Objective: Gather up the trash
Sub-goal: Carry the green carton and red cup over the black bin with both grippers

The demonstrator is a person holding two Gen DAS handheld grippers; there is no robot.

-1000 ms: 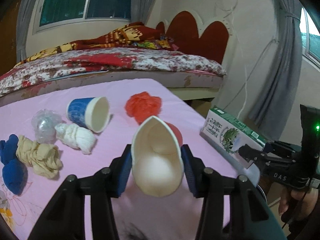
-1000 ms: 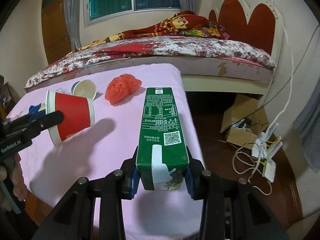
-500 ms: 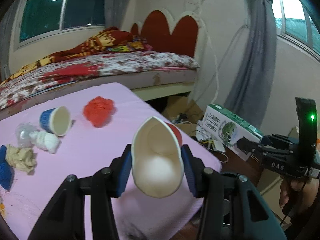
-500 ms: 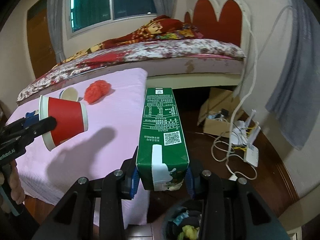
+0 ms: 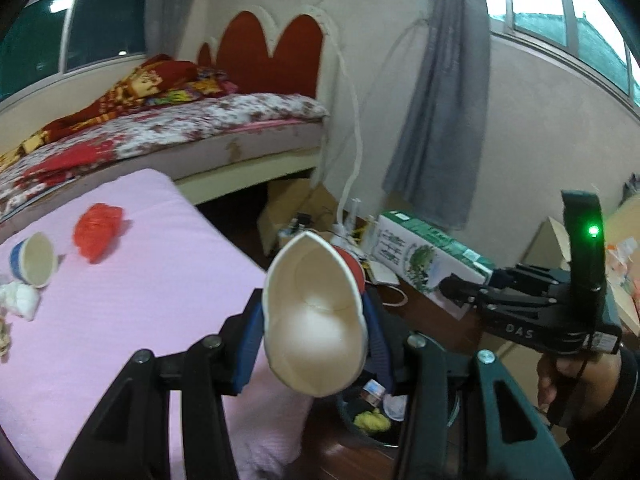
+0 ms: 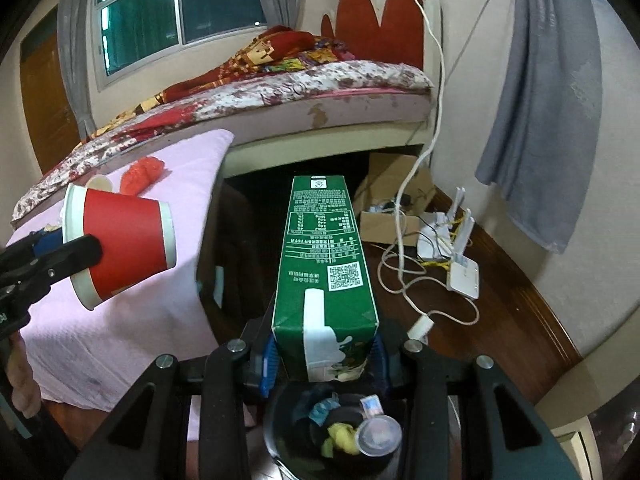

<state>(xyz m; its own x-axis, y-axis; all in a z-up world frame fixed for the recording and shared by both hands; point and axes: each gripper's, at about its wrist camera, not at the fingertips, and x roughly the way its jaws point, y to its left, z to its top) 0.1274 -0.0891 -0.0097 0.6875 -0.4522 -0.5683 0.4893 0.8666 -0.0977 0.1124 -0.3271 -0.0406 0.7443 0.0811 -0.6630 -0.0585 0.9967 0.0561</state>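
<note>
The letters "DAS" stand in pale print on the black body of the right claw [image 5: 460, 294], seen at the right. The green carton [image 6: 326, 264] it holds bears a QR code and a printed table, too small to read.

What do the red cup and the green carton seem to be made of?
Red cup: apparently paper, matte red outside, white rolled rim, and its mouth squashes oval in the left claw. Green carton: probably coated paperboard, slightly glossy, with sharp folded edges and printed panels, held in the right claw.
</note>
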